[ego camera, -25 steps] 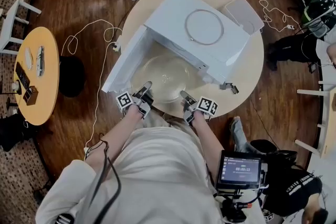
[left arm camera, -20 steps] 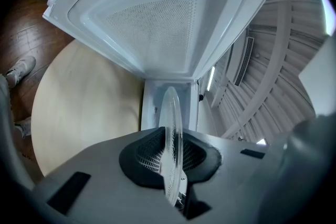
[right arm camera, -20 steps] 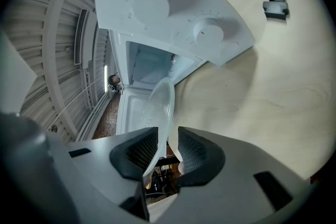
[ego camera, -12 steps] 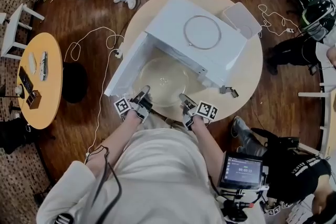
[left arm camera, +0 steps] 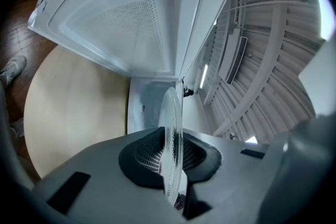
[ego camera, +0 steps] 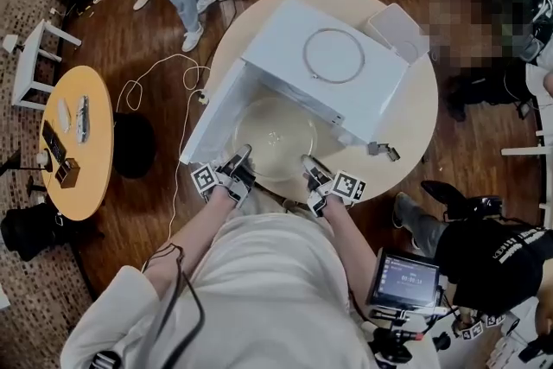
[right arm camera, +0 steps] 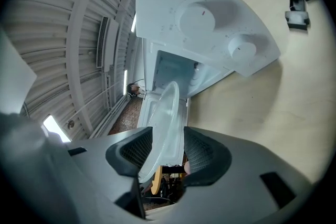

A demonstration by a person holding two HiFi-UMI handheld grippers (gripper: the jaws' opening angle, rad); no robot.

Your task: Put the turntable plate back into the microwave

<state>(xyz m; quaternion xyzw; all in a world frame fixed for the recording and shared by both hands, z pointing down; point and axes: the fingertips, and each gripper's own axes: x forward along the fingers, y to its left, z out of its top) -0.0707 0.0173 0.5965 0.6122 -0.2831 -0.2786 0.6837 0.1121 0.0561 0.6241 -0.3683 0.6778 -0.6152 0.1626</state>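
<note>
The clear glass turntable plate (ego camera: pixel 276 136) hangs level in front of the white microwave's (ego camera: pixel 328 56) open cavity, whose door (ego camera: pixel 212 112) swings out to the left. My left gripper (ego camera: pixel 238 164) is shut on the plate's near-left rim; in the left gripper view the plate (left arm camera: pixel 172 134) stands edge-on between the pads of that gripper (left arm camera: pixel 170 157). My right gripper (ego camera: pixel 309 166) is at the near-right rim. Its jaws have just been opening. In the right gripper view the plate (right arm camera: pixel 163 123) leans on one pad of that gripper (right arm camera: pixel 167 152), with a gap to the other.
The microwave stands on a round pale table (ego camera: pixel 406 125). A thin ring (ego camera: pixel 335 54) lies on its top. A white flat box (ego camera: pixel 397 24) and a small grey part (ego camera: pixel 383 150) lie on the table. An orange side table (ego camera: pixel 78 143) stands left. People stand around.
Both grippers and the plate have risen a little in front of the microwave's opening. The head view has shifted slightly.
</note>
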